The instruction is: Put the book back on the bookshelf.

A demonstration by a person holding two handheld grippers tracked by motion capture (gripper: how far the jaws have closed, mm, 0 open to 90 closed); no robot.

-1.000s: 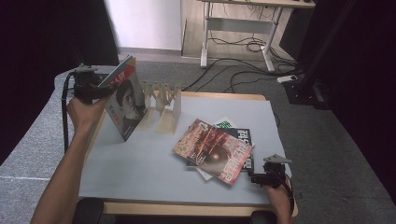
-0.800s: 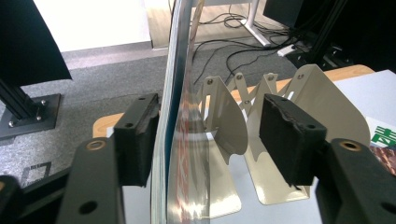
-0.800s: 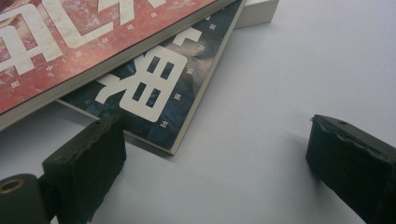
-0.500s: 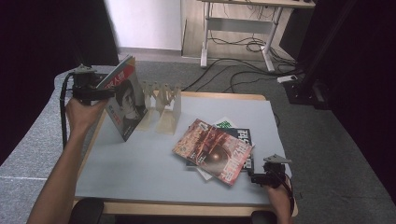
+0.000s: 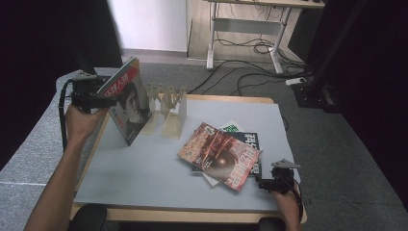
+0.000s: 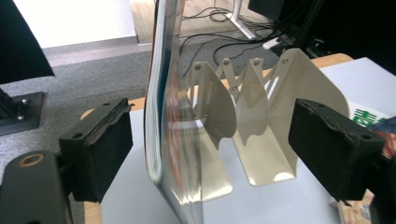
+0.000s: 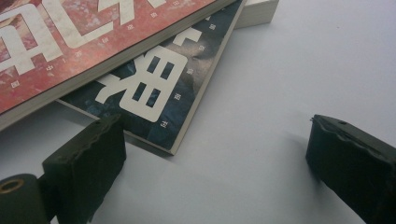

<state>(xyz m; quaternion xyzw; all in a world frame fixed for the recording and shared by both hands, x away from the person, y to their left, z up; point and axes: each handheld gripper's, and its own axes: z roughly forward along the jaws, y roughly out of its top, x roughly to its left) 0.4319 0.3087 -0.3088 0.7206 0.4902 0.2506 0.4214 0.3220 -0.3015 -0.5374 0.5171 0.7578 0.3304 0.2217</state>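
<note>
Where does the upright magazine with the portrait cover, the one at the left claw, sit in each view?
High view: the upright portrait magazine stands at the table's far left, leaning against the cream metal book rack.
Left gripper view: seen edge-on, left of centre, between open jaws, untouched.
Right gripper view: not in it.
Shared landmark: the cream rack, beside the magazine in both.
</note>
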